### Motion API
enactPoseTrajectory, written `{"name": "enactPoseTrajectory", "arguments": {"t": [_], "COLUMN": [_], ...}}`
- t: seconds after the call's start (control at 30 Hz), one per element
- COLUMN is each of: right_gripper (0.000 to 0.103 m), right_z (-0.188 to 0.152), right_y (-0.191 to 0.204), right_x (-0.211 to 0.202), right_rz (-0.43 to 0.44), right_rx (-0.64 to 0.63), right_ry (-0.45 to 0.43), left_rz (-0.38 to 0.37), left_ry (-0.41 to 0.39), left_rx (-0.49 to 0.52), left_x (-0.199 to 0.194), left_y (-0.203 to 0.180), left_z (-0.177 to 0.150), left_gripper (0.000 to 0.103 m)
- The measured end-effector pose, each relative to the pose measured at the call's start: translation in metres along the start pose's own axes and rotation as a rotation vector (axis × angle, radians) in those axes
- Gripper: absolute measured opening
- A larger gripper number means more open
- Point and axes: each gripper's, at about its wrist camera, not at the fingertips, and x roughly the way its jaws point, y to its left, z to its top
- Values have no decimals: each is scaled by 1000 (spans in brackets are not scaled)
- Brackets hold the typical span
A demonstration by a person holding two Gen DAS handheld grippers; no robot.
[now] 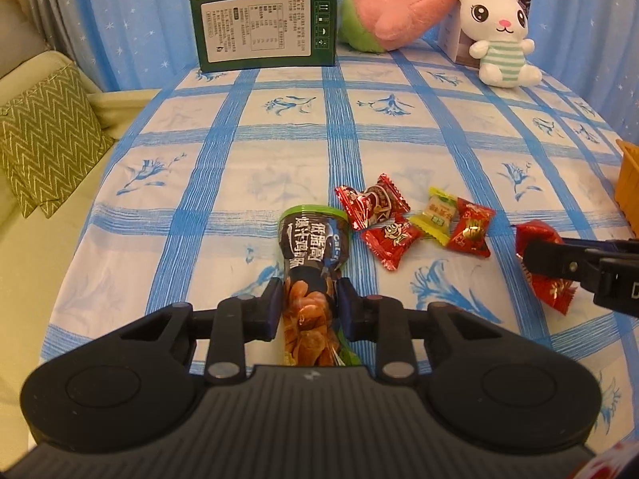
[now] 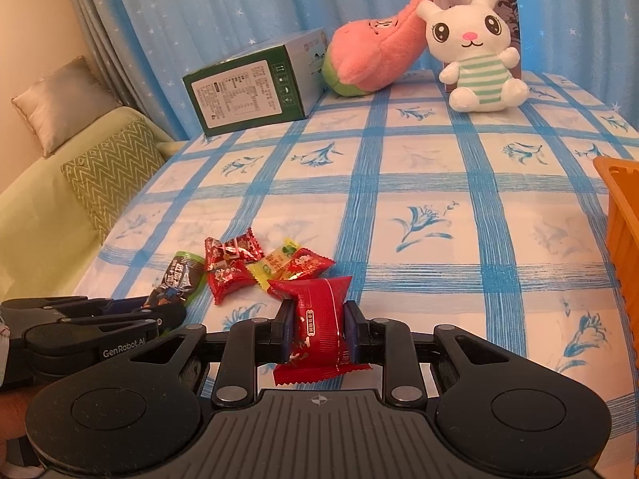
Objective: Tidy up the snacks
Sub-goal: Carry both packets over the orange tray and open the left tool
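Note:
My left gripper (image 1: 308, 299) is shut on a dark chicken snack pack (image 1: 311, 255) with a green end, just above the blue checked tablecloth. My right gripper (image 2: 317, 321) is shut on a red snack packet (image 2: 319, 319); it shows at the right of the left wrist view (image 1: 539, 263). Between them lies a cluster of small packets: red ones (image 1: 373, 205) (image 1: 389, 239) (image 1: 469, 227) and a yellow one (image 1: 437, 213). In the right wrist view the cluster (image 2: 239, 263) lies just ahead on the left, with the left gripper (image 2: 131, 315) and its dark pack (image 2: 179, 279) beside it.
An orange basket (image 2: 623, 215) stands at the right table edge, also in the left wrist view (image 1: 629, 187). At the back stand a green box (image 1: 265, 26), a pink plush (image 1: 399, 12) and a white rabbit plush (image 1: 499, 36). A sofa with cushions (image 1: 44, 135) lies left of the table.

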Motion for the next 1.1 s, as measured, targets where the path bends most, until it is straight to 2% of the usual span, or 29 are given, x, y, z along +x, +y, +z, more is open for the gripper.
{"name": "enactPoseTrajectory", "arguments": {"t": [0.2, 0.53, 1.1], "right_gripper": [26, 26, 26], "right_z": [0, -19, -47], "right_y": [-1, -11, -25], "right_x": [-5, -40, -169], "right_rz": [0, -62, -179], "right_rx": [-8, 37, 72], "right_ry": [-4, -12, -74], "left_rz": [-24, -72, -215], "left_ry": [-22, -58, -78], "left_rx": [-55, -47, 10], "left_x": [-14, -47, -147], "left_y": [2, -24, -115], "left_z": [0, -4, -33], "left_gripper": [26, 26, 26]}}
